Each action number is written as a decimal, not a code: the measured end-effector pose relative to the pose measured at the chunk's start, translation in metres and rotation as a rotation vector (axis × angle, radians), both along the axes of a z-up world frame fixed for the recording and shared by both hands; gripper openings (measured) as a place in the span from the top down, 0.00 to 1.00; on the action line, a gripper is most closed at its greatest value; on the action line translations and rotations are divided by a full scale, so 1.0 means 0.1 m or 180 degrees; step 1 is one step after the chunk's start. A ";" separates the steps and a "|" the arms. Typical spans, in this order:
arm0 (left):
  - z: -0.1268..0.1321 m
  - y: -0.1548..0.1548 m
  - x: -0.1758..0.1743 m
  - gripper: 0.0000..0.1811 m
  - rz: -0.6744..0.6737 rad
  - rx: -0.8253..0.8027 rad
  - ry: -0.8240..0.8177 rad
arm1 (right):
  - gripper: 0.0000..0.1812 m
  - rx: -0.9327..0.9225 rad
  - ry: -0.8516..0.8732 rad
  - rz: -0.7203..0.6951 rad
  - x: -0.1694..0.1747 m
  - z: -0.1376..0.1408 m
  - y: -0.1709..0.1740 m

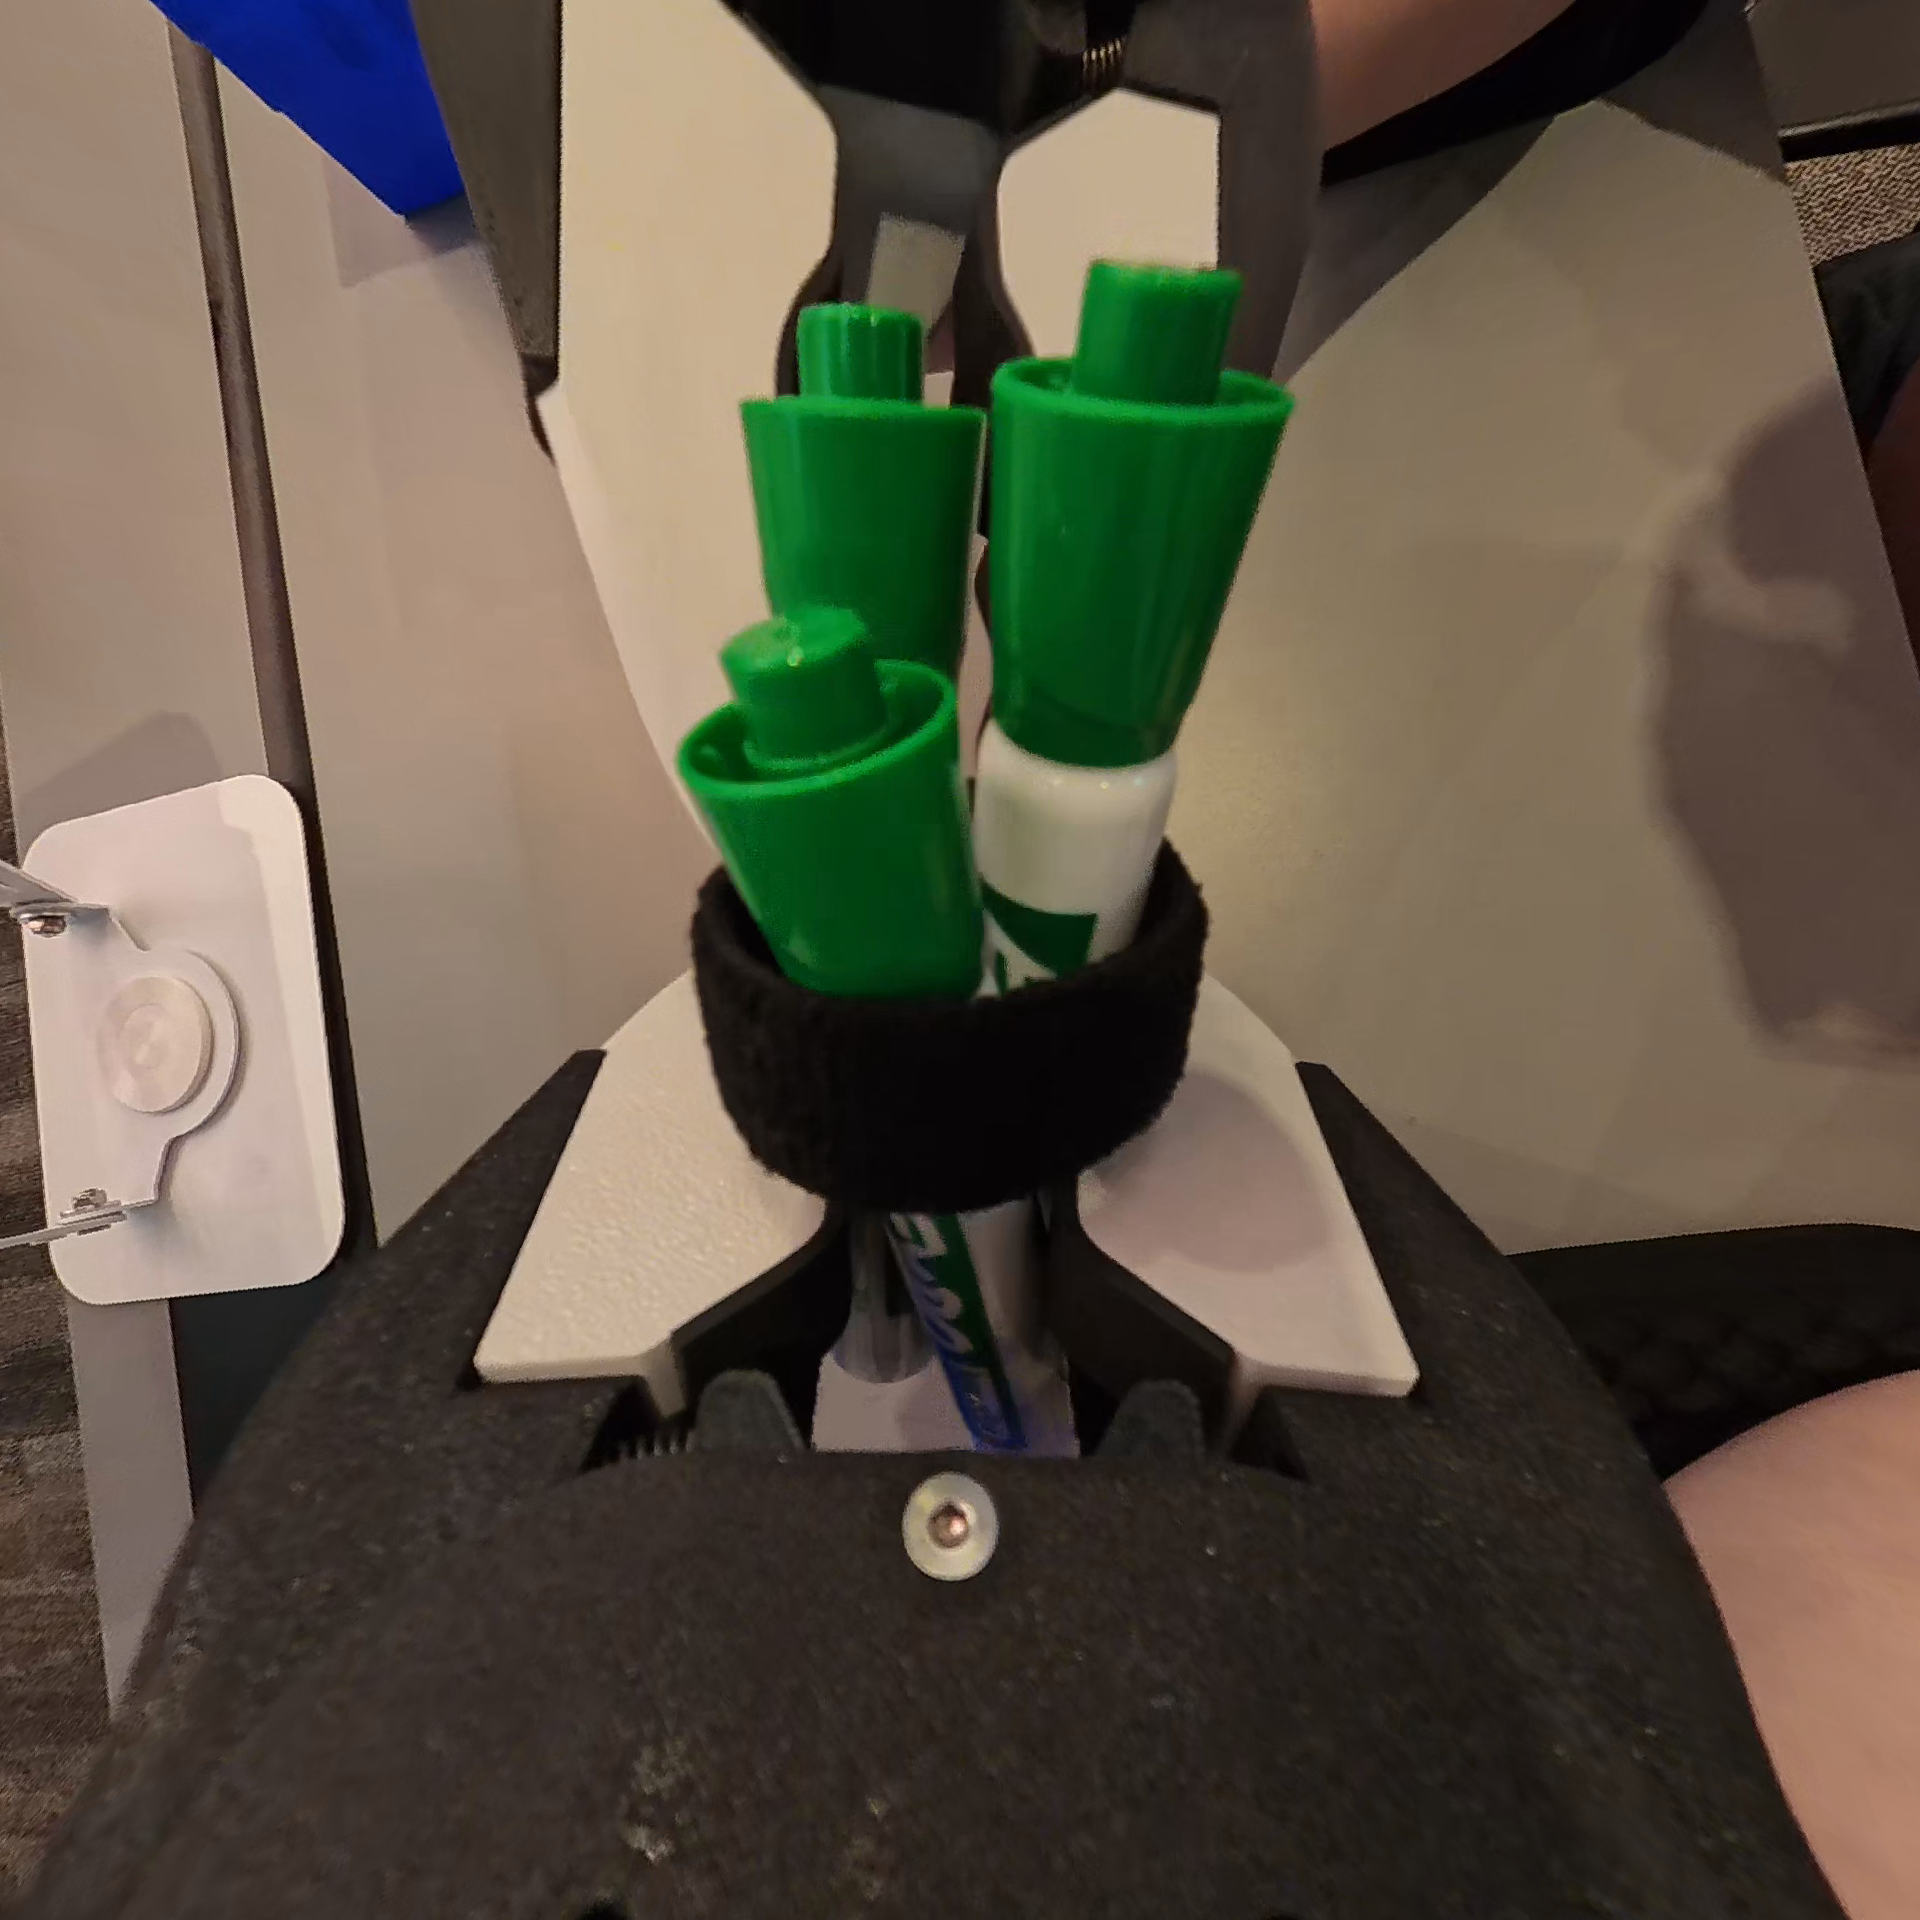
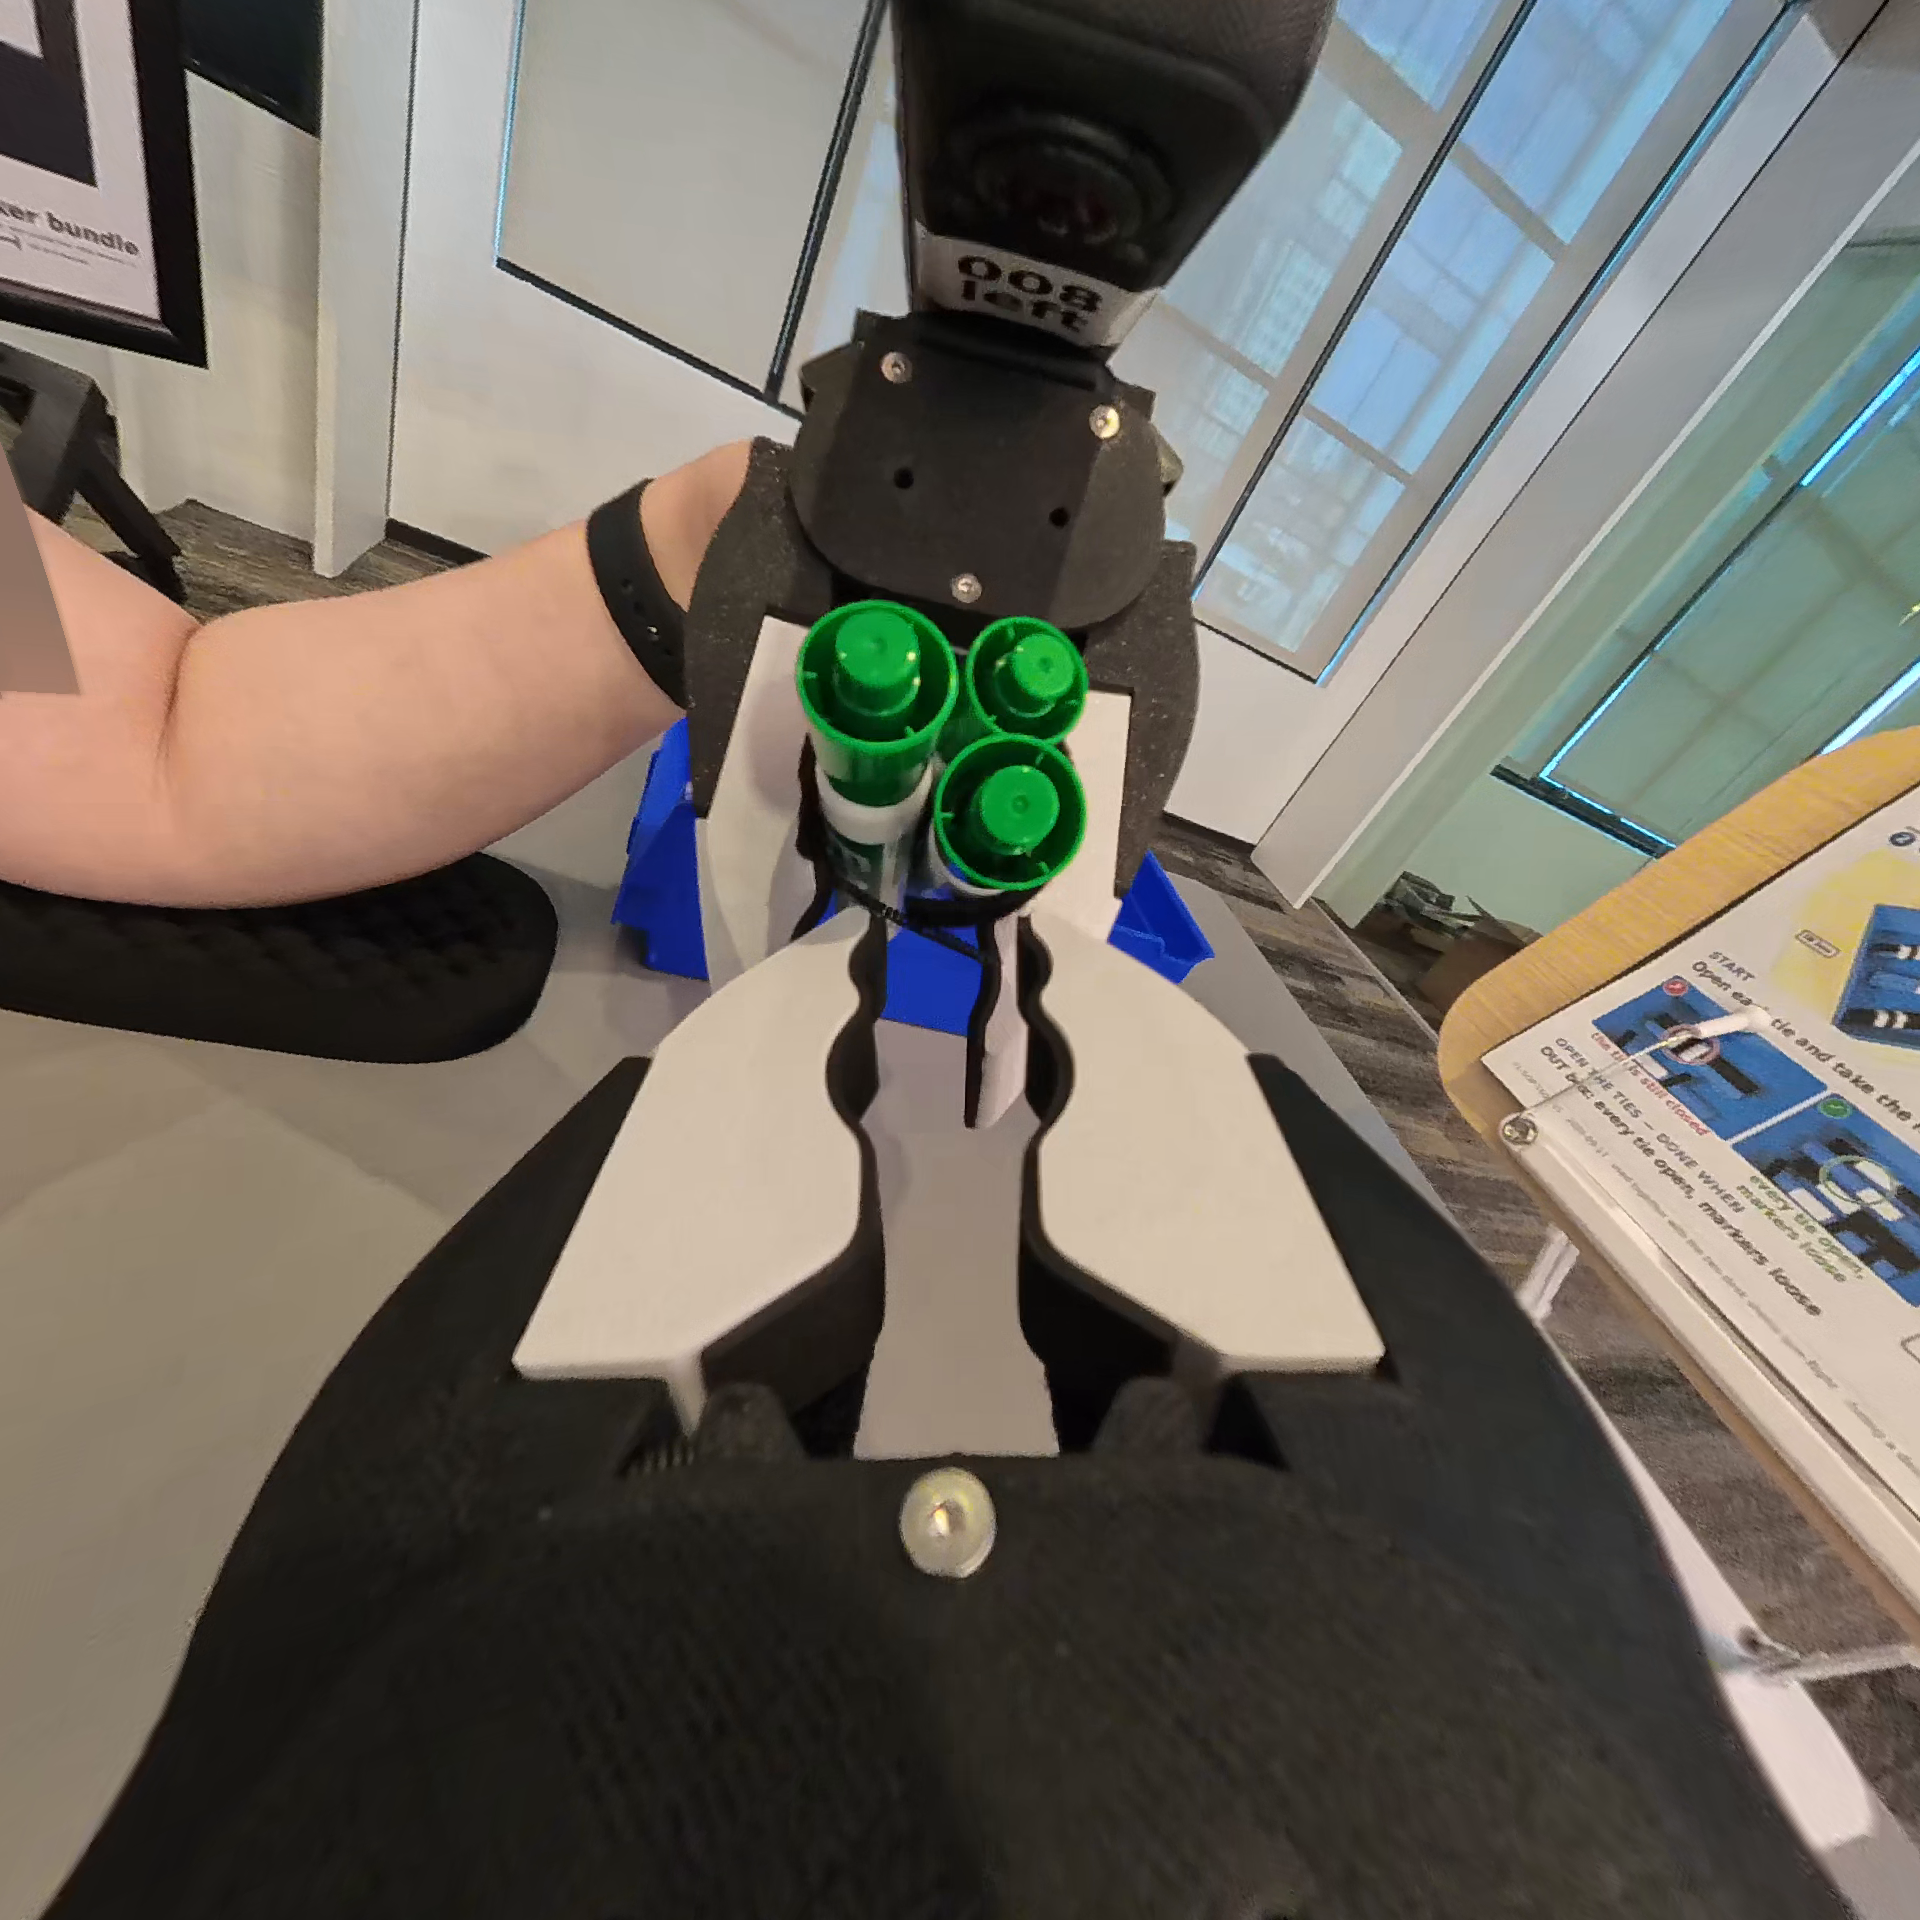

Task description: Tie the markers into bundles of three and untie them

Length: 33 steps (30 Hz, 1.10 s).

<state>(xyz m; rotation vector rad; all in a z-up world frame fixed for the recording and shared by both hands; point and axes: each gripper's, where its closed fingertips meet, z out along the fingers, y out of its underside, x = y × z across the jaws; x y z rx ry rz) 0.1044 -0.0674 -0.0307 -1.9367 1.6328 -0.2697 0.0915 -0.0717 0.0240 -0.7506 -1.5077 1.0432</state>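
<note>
Three green-capped markers (image 1: 1122,540) stand bunched together, and a black strap (image 1: 945,1081) is wrapped round their white barrels. My left gripper (image 1: 945,1236) is shut on the barrels just below the strap and holds the bundle in the air. In the right wrist view the caps (image 2: 945,727) point at the camera from between the left gripper's fingers (image 2: 727,675). My right gripper (image 2: 940,945) is open, its tips just under the bundle by the strap's edge. A black and white strip (image 2: 987,1049) stands in its gap; I cannot tell what the strip is.
A blue bin (image 2: 1153,914) sits on the grey table (image 2: 208,1195) behind the bundle. A person's forearm (image 2: 364,727) rests on a black mesh pad (image 2: 260,956) at left. A printed sheet on a wooden board (image 2: 1714,1143) is at right. My right fingertips sit around 5 cm from my left ones.
</note>
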 end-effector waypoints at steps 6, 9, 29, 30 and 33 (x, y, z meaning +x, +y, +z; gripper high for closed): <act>-0.03 -0.01 0.01 0.78 -0.0018 -0.0036 0.0024 | 0.85 0.0105 -0.0013 -0.0068 -0.01 -0.02 0.02; -0.03 -0.01 0.01 0.77 -0.0008 -0.0043 0.0028 | 0.81 0.0161 0.0018 -0.0104 -0.02 -0.01 0.01; -0.02 0.01 -0.03 0.78 0.0042 -0.0035 0.0002 | 0.79 -0.0011 -0.0015 0.0054 -0.01 -0.03 -0.02; -0.02 0.02 -0.03 0.76 0.0050 -0.0029 0.0007 | 0.78 -0.0027 -0.0025 0.0059 -0.01 -0.04 -0.01; -0.01 0.02 -0.04 0.76 0.0054 -0.0030 0.0000 | 0.77 -0.0109 -0.0045 0.0099 -0.02 -0.05 -0.02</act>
